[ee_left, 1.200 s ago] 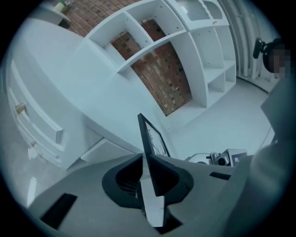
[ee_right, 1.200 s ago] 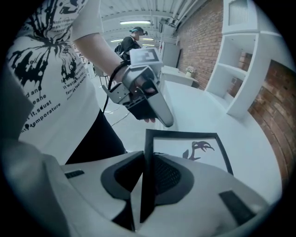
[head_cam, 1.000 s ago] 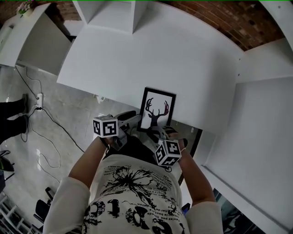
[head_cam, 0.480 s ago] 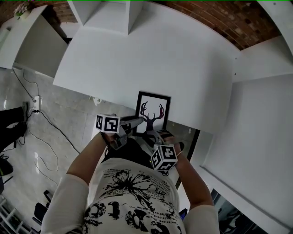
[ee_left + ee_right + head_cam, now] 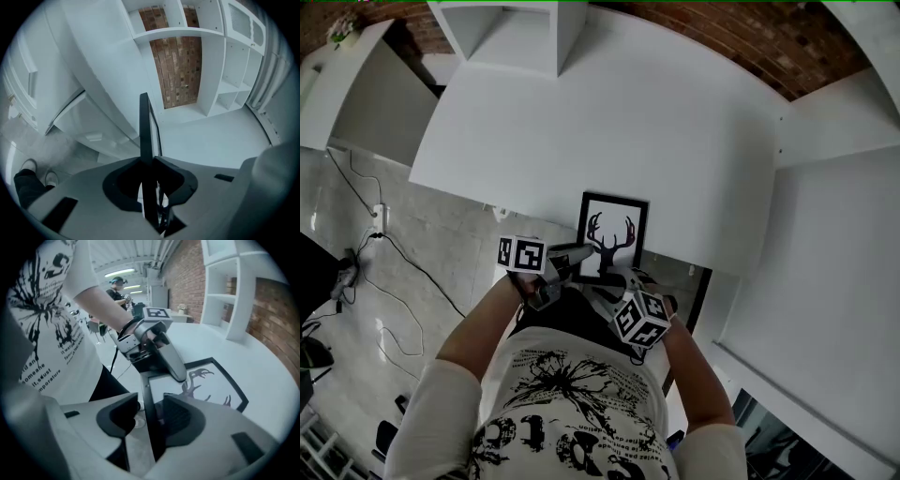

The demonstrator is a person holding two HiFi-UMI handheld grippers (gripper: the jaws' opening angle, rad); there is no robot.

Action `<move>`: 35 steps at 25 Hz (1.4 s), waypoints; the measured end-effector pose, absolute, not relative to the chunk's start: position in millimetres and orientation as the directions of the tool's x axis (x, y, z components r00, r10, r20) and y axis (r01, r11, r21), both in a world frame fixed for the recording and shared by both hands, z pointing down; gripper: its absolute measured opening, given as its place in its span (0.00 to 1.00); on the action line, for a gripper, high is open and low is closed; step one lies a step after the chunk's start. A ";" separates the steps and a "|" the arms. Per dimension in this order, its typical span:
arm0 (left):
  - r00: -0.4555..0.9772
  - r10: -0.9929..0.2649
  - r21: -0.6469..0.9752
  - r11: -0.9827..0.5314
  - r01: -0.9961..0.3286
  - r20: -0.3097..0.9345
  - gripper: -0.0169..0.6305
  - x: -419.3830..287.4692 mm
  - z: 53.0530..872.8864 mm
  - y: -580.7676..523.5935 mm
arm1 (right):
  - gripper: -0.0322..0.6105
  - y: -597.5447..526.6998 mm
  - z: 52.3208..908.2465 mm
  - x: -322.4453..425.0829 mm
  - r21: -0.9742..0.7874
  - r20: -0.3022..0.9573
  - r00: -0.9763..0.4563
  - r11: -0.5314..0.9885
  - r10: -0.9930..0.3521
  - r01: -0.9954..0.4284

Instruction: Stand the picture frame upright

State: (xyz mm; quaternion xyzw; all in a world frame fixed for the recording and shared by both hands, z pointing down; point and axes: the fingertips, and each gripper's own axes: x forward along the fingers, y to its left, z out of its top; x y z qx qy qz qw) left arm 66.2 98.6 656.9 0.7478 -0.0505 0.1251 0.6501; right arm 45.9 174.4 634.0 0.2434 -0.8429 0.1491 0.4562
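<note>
Dark fingers (image 5: 179, 182) of the left gripper (image 5: 149, 161) are clamped on the thin black edge of the picture frame (image 5: 144, 126), which runs straight up between them in the left gripper view; these fingers have just been closing. Fingers (image 5: 180, 418) of the right gripper (image 5: 151, 405) stand apart astride another black edge of the frame. The left one is clear of it with a visible gap and the right one lies just beside it; they have just been opening. In the right gripper view, one finger of the left gripper lies over the front face at the frame's near left corner, and a marker cube (image 5: 157, 313) sits above the hand that holds it. The frame shows a dark antlered deer head on a white ground. In the head view the frame is at the near edge of the white counter (image 5: 581, 122), its near end reaching past that edge toward the person; whether it lies flat or tilted cannot be told. The left gripper comes in from the left, the right gripper from the near side. White shelves (image 5: 506, 28) and a brick wall (image 5: 741, 33) stand at the far side, with grey floor (image 5: 441, 225) at the left.
</note>
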 end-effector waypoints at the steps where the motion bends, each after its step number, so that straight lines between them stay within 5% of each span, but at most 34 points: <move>1: 0.963 0.089 0.959 -0.150 -0.239 0.254 0.15 66.4 656.6 98.8 | 0.40 171.7 629.8 51.1 -0.055 0.818 -0.489 0.806 -0.303 -0.590; 2: 0.963 0.090 0.959 -0.150 -0.240 0.255 0.15 66.5 656.4 98.5 | 0.50 168.3 624.5 59.1 -0.089 0.786 -0.514 0.759 -0.344 -0.645; 6: 0.959 0.102 0.955 -0.168 -0.245 0.264 0.15 65.9 655.5 95.6 | 0.53 160.1 606.6 107.6 -0.382 0.628 -0.570 0.428 -0.530 -0.819; 15: 0.945 0.162 0.947 -0.199 -0.252 0.285 0.15 63.0 659.4 93.8 | 0.45 168.3 633.5 161.1 -0.795 0.465 -0.629 0.018 -0.624 -0.606; 22: 0.925 0.223 0.937 -0.238 -0.256 0.309 0.15 57.7 665.6 89.9 | 0.39 149.4 648.8 150.9 -0.909 0.336 -0.721 -0.008 -0.607 -0.417; 25: 0.922 0.235 0.937 -0.241 -0.252 0.308 0.15 58.5 662.7 90.6 | 0.37 140.6 649.1 147.8 -0.916 0.323 -0.730 -0.004 -0.602 -0.402; 30: 0.922 0.245 0.937 -0.258 -0.235 0.299 0.15 59.6 658.1 96.3 | 0.18 138.4 653.3 152.2 -0.910 0.337 -0.736 -0.002 -0.587 -0.415; 35: 0.922 0.253 0.933 -0.282 -0.221 0.295 0.15 59.0 661.5 94.0 | 0.18 132.4 650.2 147.8 -0.910 0.322 -0.742 0.023 -0.589 -0.413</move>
